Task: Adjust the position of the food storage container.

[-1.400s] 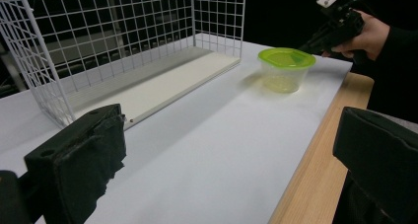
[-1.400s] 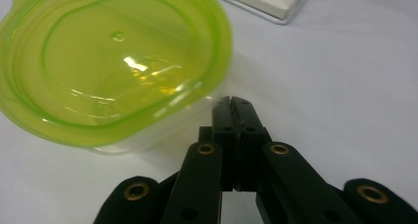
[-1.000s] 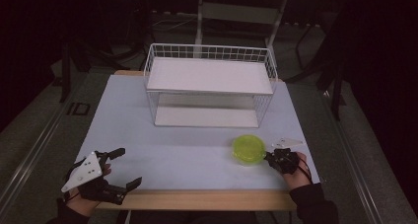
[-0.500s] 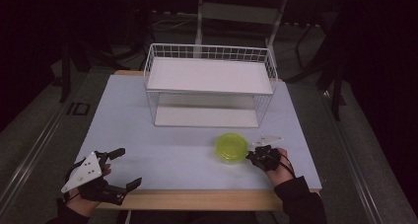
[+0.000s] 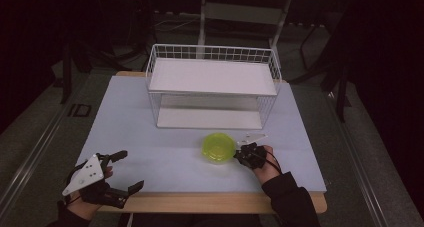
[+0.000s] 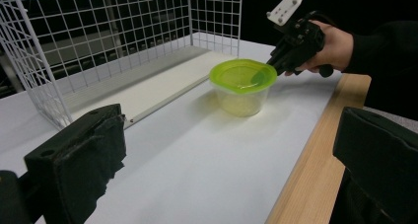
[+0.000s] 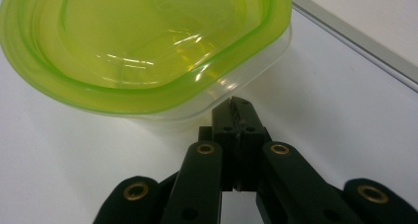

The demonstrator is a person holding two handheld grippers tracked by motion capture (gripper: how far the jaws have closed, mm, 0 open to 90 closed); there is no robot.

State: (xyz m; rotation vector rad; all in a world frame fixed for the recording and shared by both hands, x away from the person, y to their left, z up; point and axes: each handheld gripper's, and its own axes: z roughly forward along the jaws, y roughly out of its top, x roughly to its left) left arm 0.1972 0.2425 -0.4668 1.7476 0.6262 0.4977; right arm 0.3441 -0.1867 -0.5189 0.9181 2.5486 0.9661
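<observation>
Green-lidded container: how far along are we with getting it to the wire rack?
Done: the lid is on the container. In hand: the right gripper, jaws shut, presses against its side, just in front of the wire rack. Left: getting it into the rack; the left gripper waits open.

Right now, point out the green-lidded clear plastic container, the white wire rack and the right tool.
green-lidded clear plastic container point(image 5: 218, 147), high view, lid centre
white wire rack point(image 5: 212, 53), high view, back rim
right tool point(image 7: 235, 116), right gripper view, shut tips

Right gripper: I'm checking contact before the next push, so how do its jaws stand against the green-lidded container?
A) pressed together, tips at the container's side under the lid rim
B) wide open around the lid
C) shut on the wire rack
A: the right gripper has its jaws pressed together, tips at the clear wall of the green-lidded container, just below the lid's rim.
</observation>
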